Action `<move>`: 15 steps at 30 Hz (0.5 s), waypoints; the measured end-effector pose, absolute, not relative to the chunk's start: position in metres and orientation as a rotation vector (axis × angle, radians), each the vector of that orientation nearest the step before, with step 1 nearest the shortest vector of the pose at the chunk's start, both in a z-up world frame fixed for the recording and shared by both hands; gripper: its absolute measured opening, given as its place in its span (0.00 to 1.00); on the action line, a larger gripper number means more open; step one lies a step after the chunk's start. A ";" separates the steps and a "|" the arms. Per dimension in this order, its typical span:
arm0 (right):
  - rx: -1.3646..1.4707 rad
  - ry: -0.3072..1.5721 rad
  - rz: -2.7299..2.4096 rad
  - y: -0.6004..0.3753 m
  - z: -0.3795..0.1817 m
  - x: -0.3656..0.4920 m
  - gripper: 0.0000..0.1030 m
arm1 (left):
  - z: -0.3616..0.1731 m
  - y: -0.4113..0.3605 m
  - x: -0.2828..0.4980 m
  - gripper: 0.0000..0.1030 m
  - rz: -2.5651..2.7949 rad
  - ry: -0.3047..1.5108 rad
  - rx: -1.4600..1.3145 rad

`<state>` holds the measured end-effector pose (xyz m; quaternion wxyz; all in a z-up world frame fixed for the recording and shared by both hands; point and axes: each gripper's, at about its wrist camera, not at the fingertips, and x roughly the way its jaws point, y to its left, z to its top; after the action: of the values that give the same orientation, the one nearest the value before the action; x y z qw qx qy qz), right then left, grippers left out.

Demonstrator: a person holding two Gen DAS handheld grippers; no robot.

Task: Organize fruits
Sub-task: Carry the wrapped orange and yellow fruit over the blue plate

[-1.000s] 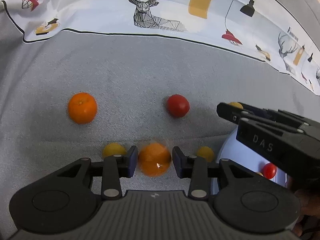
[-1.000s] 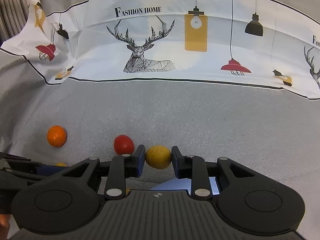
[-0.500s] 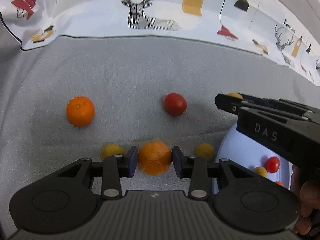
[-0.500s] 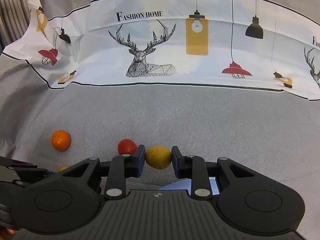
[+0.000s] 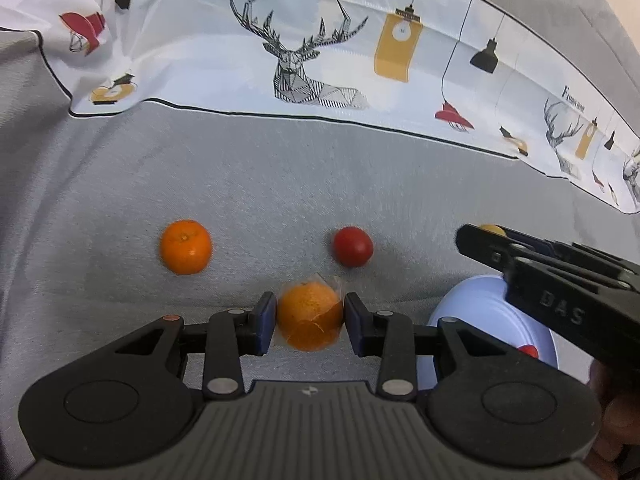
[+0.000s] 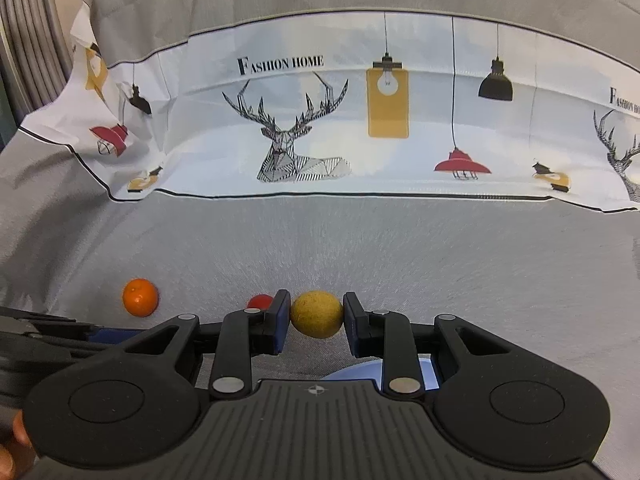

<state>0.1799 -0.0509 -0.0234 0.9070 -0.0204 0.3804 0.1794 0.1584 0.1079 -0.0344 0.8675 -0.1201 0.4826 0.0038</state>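
Both tongs loaded, plate off to the right of the left tongs and under the right ones

Left to right in the left wrist view: loose mandarin (image 5: 185, 246) on the grey cloth (image 5: 248, 184), ahead and left of the left gripper (image 5: 310, 318); that gripper is clamped on a second mandarin in a clear wrapper (image 5: 309, 316), pads touching both its sides; red tomato (image 5: 352, 247) just ahead and slightly right; pale blue plate (image 5: 476, 312) right of the fingers, a small red fruit (image 5: 527, 350) in it, partly hidden. Right gripper (image 6: 316, 314) pinches a yellow round fruit (image 6: 317, 314), kind unclear; plate rim shows below its fingers, so the right is judged nearer for the drop; the left must carry rightward
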 end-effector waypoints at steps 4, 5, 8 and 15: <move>-0.010 0.765 0.387 -0.059 -0.012 0.167 0.29 | -0.027 0.111 0.149 0.39 0.018 0.980 -0.240; -0.005 0.758 0.389 -0.062 -0.008 0.163 0.29 | -0.025 0.112 0.146 0.39 0.019 0.970 -0.237; 0.020 0.737 0.386 -0.071 0.004 0.147 0.29 | -0.019 0.113 0.140 0.39 0.019 0.946 -0.233; 0.023 0.734 0.325 -0.096 0.011 0.112 0.29 | -0.015 0.102 0.138 0.40 -0.021 0.918 -0.218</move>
<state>0.1121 -0.0956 0.0109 0.9204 0.0114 0.3574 0.1582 0.1379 0.1018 -0.0145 0.8908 -0.1048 0.4421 -0.0099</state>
